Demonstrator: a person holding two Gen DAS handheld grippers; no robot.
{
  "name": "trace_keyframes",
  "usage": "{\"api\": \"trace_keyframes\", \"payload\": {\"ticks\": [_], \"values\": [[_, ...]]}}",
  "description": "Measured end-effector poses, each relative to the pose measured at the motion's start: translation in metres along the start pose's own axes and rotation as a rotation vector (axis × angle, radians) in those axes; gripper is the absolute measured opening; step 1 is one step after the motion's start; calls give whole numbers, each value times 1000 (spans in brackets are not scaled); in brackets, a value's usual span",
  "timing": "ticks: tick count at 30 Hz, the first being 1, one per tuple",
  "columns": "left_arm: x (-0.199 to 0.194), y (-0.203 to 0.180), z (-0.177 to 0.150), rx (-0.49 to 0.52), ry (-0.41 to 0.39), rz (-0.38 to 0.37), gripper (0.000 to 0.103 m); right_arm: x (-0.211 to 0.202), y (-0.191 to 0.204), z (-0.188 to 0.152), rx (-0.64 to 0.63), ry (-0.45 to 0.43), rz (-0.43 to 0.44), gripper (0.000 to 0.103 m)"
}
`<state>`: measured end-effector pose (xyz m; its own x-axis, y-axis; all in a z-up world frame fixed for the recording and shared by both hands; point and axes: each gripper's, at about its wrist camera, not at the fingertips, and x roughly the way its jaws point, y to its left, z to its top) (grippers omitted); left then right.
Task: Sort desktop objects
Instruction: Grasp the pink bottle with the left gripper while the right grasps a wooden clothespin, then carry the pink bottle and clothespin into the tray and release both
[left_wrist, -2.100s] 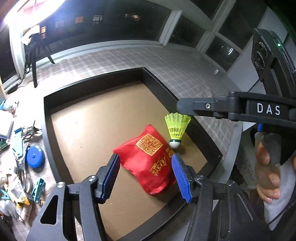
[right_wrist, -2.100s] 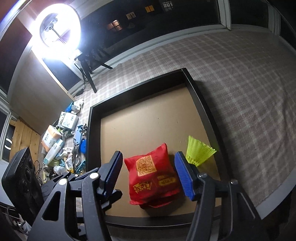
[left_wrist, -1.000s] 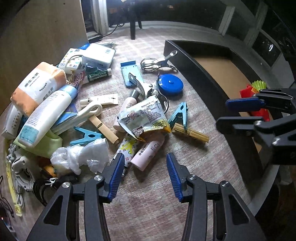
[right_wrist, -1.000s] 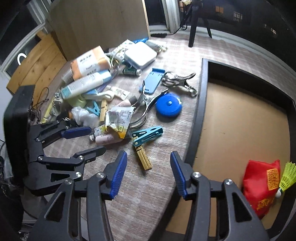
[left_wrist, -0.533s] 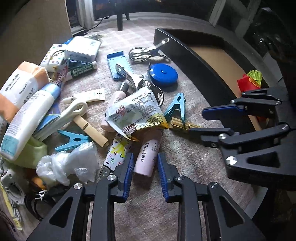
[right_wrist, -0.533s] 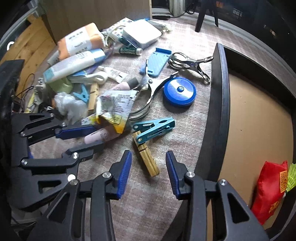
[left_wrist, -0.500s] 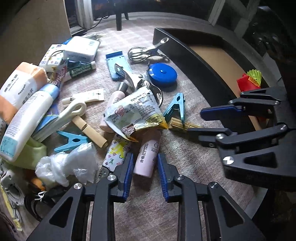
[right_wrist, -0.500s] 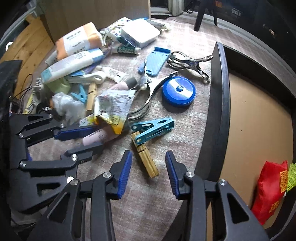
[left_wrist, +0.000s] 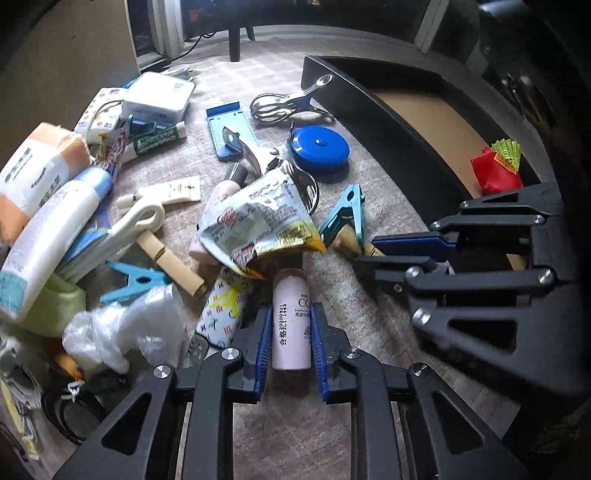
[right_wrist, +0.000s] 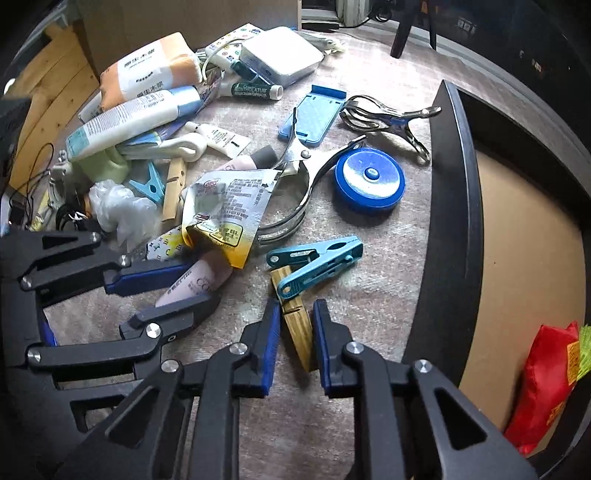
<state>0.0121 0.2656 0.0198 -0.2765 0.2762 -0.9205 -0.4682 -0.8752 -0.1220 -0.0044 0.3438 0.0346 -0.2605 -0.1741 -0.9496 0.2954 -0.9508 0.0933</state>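
Observation:
In the left wrist view my left gripper (left_wrist: 291, 334) has its blue pads against both sides of a pink tube (left_wrist: 291, 317) that lies on the cloth, its jaws still closing. The right wrist view shows my right gripper (right_wrist: 296, 332) closing on a wooden clothespin (right_wrist: 295, 325), pads touching its sides; a teal clothespin (right_wrist: 314, 266) lies across the peg's far end. The two grippers stand side by side, the left gripper (right_wrist: 166, 291) being left of the right. The black tray (right_wrist: 454, 221) holds a red pouch (right_wrist: 543, 380) and a yellow-green shuttlecock (left_wrist: 508, 149).
A heap of clutter lies beyond the grippers: a foil packet (left_wrist: 258, 221) over the pink tube's far end, a blue tape measure (right_wrist: 369, 181), metal clips (right_wrist: 388, 114), a blue holder (right_wrist: 314, 114), tubes, a white box (right_wrist: 280, 55) and a plastic bag (left_wrist: 122, 332).
Both grippers swung from above the tray to the clutter. Their jaws narrowed, the left onto the pink tube. The right sank and closed around the wooden clothespin.

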Motion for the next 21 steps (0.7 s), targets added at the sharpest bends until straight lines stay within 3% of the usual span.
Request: {"api": "trace_keyframes", "payload": {"ticks": [9, 13, 21], "values": [[-5, 25, -11, -137, -22, -27, 19, -11, -8, -18, 106, -47, 60, 13], [-13, 25, -14, -152, -35, -31, 19, -24, -14, -22, 127, -79, 67, 13], [-42, -10, -10, -160, -107, -49, 19, -60, -41, -36, 216, -184, 55, 13]]}}
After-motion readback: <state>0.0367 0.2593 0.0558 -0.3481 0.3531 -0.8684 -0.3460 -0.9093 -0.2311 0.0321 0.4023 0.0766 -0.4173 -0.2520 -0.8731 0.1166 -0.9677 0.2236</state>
